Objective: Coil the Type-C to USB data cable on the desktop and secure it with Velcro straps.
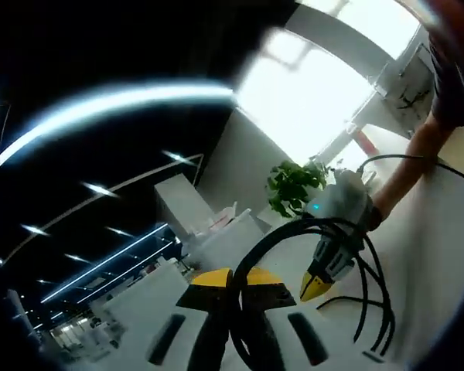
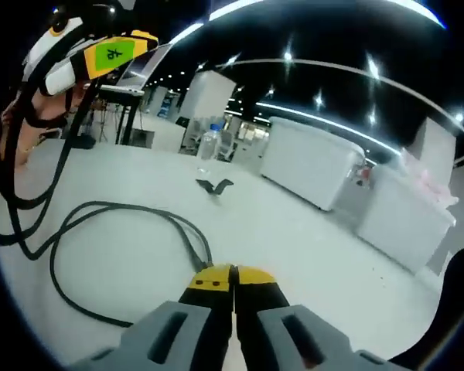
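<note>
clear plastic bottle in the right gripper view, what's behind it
Behind the clear plastic bottle stand white block-shaped counters and a dark ceiling with strip lights; whatever sits directly behind it is too blurred to tell.

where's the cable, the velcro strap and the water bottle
cable [image 2: 100, 207], right gripper view, loop on desk
velcro strap [image 2: 214, 186], right gripper view, its middle
water bottle [image 2: 208, 147], right gripper view, its body
</note>
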A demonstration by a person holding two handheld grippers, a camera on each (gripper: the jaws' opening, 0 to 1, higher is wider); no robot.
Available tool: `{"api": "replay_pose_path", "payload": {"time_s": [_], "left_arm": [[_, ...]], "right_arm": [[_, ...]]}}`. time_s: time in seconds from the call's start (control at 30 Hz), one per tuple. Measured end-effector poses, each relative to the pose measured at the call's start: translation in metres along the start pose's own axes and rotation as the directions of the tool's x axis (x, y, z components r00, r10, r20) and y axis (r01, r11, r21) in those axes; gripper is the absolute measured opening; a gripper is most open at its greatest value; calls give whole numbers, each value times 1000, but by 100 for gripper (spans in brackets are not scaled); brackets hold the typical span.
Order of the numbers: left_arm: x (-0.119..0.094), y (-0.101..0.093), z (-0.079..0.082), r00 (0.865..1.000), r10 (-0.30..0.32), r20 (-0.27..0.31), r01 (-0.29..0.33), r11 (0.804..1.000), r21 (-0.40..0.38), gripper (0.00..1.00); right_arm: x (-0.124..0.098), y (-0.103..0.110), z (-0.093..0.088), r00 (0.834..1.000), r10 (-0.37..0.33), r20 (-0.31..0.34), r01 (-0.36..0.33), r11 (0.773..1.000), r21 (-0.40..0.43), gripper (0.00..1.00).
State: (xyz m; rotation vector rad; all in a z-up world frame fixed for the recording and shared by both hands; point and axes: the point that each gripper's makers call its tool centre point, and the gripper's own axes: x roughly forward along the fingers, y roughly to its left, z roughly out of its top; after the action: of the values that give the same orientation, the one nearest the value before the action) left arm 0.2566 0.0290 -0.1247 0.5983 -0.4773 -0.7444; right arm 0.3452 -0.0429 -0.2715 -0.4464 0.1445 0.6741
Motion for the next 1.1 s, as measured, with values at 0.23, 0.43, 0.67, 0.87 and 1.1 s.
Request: {"api": "replay_pose_path", "payload": {"time_s": [0.23, 0.43, 0.67, 0.87, 1.1], "left_arm": [[0, -8, 5, 1000, -7, 10, 7, 1000, -4, 5], [0, -6, 6, 1000, -16, 22, 16, 1000, -3, 5], [1, -7, 2, 1000, -24, 11, 24, 1000, -2, 5], [0, -8, 4, 1000, -26, 11, 26, 1000, -2, 5], [-1, -3, -4, 1000, -13, -17, 13, 1000, 6, 5]], "right_arm": [[12, 18, -21, 996, 67, -60, -61, 993, 97, 13], [14, 20, -20, 994, 77, -80, -71, 995, 76, 1], [10, 9, -11, 999, 1, -51, -4, 997, -73, 1], [3, -6, 5, 996, -86, 4, 85, 981, -175, 1], [-12, 20, 16, 998, 34, 45, -35, 999, 28, 1]]}}
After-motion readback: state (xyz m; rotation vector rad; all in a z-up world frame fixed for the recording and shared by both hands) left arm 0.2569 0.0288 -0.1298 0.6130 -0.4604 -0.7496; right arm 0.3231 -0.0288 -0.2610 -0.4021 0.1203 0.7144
